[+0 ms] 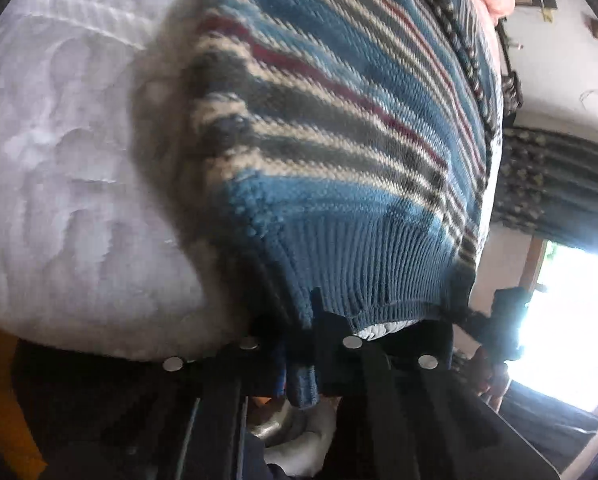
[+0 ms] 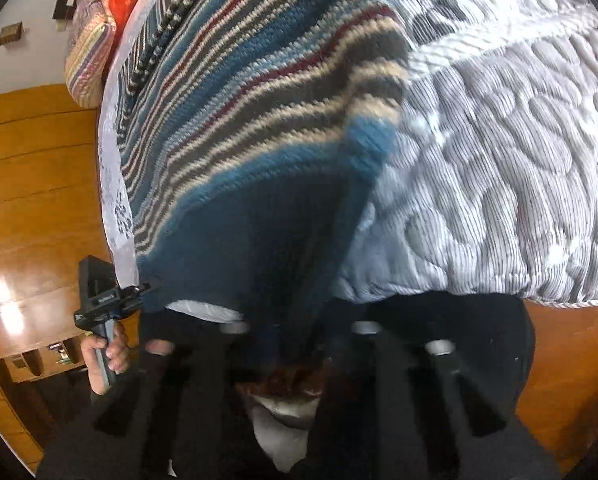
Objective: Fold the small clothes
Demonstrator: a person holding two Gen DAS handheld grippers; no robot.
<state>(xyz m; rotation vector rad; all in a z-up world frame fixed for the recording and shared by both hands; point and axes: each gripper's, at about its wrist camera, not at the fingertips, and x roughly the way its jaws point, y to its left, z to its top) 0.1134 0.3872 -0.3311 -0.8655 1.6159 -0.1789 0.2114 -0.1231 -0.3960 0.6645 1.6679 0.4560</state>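
On the quilted mattress [image 2: 499, 160], both tongs [image 1: 303, 364] [image 2: 295, 344] pinch the striped sweater's [image 1: 339, 120] hem; no writing legible.

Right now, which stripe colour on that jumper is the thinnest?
The dark red stripes on the knitted jumper: thin single lines, while the blue, grey and cream bands run wider.

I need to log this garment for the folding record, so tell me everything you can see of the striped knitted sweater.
The striped knitted sweater is a chunky knit with blue, grey, cream and dark red stripes and a plain blue ribbed hem. It lies spread on a white quilted mattress, its hem end lifted and draped toward the cameras. The left hand-held gripper pinches a fold of the hem; the right hand-held gripper is closed on the dark blue edge. No holes or stains are visible.
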